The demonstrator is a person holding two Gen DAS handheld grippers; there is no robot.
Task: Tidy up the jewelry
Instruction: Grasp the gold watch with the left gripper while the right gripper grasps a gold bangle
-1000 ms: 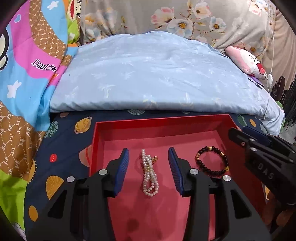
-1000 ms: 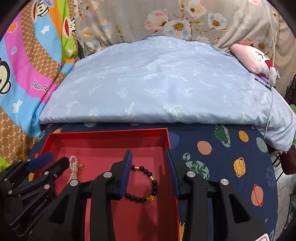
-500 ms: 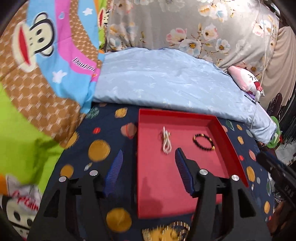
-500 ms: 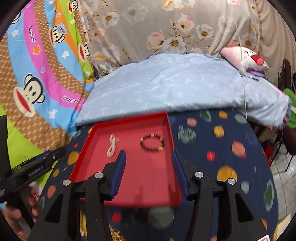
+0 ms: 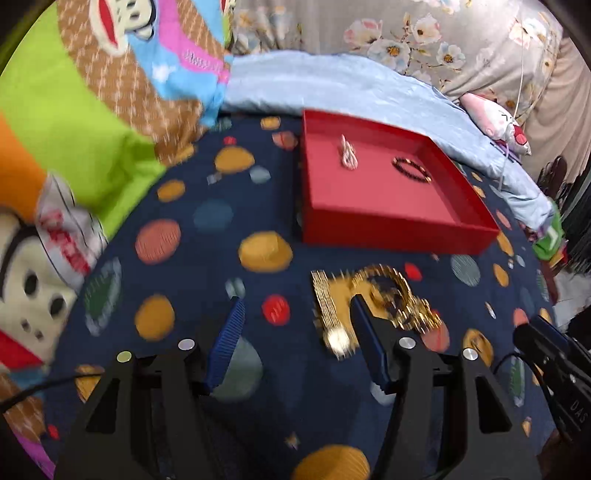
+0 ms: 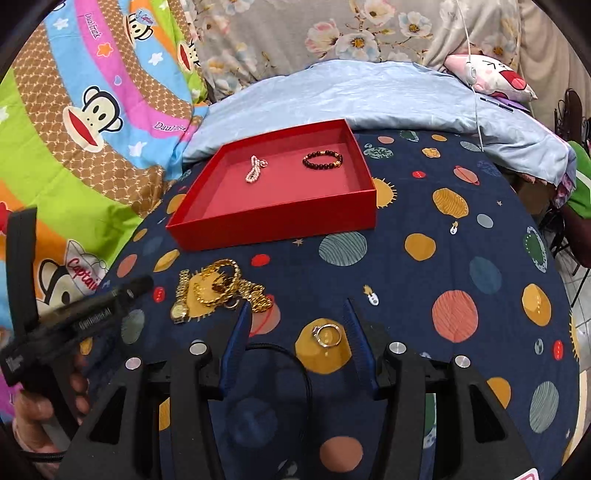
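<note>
Both tools, left tool [image 5: 295, 328] and right tool [image 6: 299, 325], gape wide, empty (ring [image 6: 326, 335] between the right's fingers).

A home bedroom: a bed with a navy planet-print sheet [image 6: 461, 258], a pale blue quilt [image 6: 369, 96] at 12 o'clock, a cartoon monkey blanket [image 6: 92, 110] at 10 o'clock, and a floral curtain [image 6: 332, 29] behind

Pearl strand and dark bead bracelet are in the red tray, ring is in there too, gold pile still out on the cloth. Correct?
Not quite. The small silver ring is not in the shallow red cardboard tray; the right wrist view shows it on the navy planet-print cloth, between the open right tongs. The white pearl strand, dark beaded bracelet and gold jewelry pile are as stated.
</note>
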